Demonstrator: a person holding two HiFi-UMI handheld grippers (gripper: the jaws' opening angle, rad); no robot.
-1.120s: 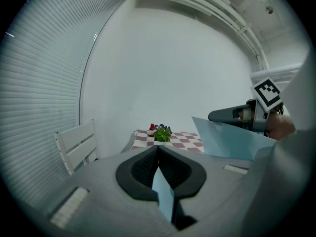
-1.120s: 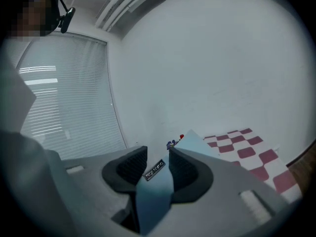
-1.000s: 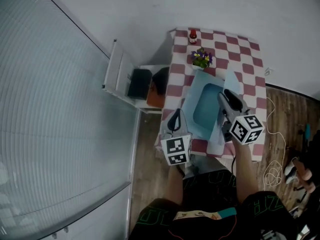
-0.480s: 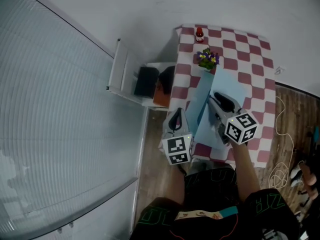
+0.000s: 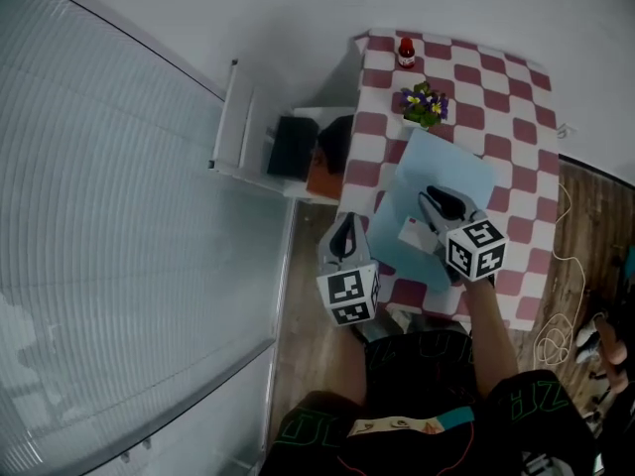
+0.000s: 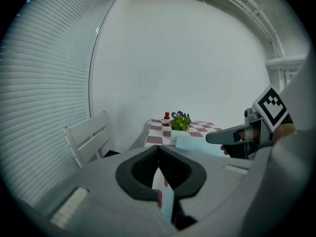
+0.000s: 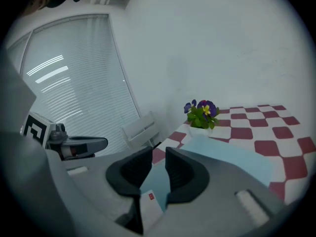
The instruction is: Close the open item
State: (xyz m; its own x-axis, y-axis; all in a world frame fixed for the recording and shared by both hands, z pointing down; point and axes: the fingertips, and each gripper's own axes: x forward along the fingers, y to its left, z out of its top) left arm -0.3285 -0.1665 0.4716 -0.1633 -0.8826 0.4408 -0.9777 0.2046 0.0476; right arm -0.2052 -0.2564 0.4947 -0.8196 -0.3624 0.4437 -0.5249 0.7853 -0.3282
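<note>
Head view: we see the pale blue folder (image 5: 442, 172) lying flat on the checked counter (image 5: 501, 92). Its cover is down, and the potted flowers (image 5: 424, 104) stand just beyond its far corner. The right hand-held gripper (image 5: 434, 198) hangs over the folder's near half, beside a small white label (image 5: 415, 234).

Right gripper view: its jaws have just been closing and now stand a narrow gap apart. Only the folder's surface and the label show through the gap, so we read nothing as pinched.

Left gripper view: the left hand-held gripper (image 6: 158, 147) has its jaw tips pressed together and empty. It sits at the counter's near left edge, near the folder but apart from it.

We judge the closing step to be at its end, since the cover looks settled and no raised flap can be seen. We cannot confirm from here whether it lies fully flush along the spine.

The next move, as we read it, calls for a light downward press on the cover if it springs. Otherwise it calls for a clean lift of the right hand-held gripper that does not drag the cover open.
</note>
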